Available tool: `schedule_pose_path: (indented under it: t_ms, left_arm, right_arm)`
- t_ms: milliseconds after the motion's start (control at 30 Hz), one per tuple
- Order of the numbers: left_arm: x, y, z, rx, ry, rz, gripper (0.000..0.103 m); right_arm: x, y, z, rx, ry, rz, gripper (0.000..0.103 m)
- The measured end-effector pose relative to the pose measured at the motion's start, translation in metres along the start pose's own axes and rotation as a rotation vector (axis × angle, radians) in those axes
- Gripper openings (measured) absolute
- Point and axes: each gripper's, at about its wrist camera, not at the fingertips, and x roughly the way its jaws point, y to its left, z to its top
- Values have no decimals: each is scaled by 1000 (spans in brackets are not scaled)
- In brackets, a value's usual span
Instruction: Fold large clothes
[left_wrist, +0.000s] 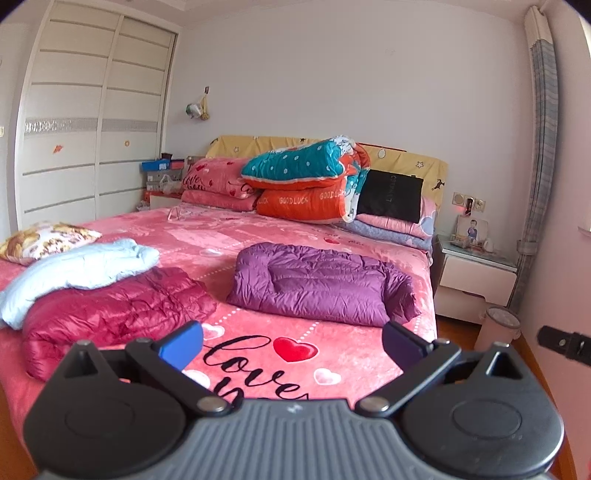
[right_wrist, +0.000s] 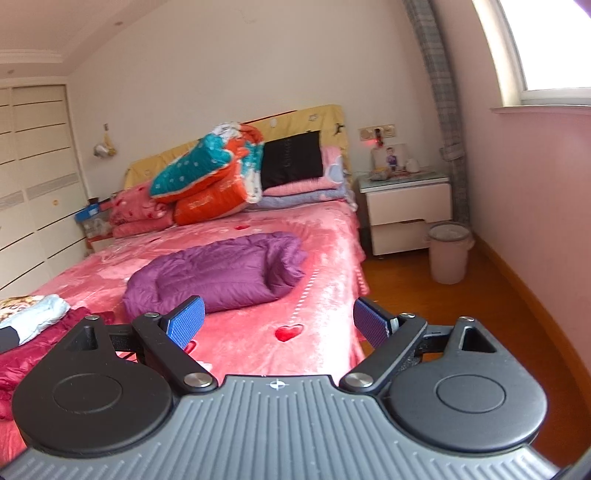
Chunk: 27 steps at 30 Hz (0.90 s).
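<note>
A purple puffer jacket (left_wrist: 321, 284) lies folded in a compact bundle in the middle of the pink bed (left_wrist: 258, 229); it also shows in the right wrist view (right_wrist: 221, 271). A crimson puffer jacket (left_wrist: 110, 314) lies bunched at the left with a light blue garment (left_wrist: 81, 269) on top of it. My left gripper (left_wrist: 291, 345) is open and empty, held above the foot of the bed. My right gripper (right_wrist: 279, 325) is open and empty, held near the bed's right front corner. A part of the right gripper (left_wrist: 565, 345) shows at the left wrist view's right edge.
Folded quilts and pillows (left_wrist: 310, 181) are stacked at the headboard. A floral cushion (left_wrist: 44, 240) lies at the left. A nightstand (right_wrist: 406, 206) and a pink waste bin (right_wrist: 448, 254) stand right of the bed on the wooden floor. A white wardrobe (left_wrist: 92, 122) fills the left wall.
</note>
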Motion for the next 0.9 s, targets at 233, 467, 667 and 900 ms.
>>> schedule_pose_path:
  t_ms: [233, 467, 667, 900]
  left_arm:
    - [80, 1, -9, -62, 68, -5, 102]
    - [161, 7, -10, -24, 104, 27, 102]
    - [218, 18, -16, -2, 106, 30, 102]
    - [271, 27, -31, -8, 124, 25, 102]
  right_arm:
    - [83, -9, -4, -40, 13, 126, 103]
    - [213, -20, 2, 3, 37, 155, 103]
    - [315, -21, 5, 25, 41, 177, 103]
    - [390, -9, 9, 40, 1, 207, 92]
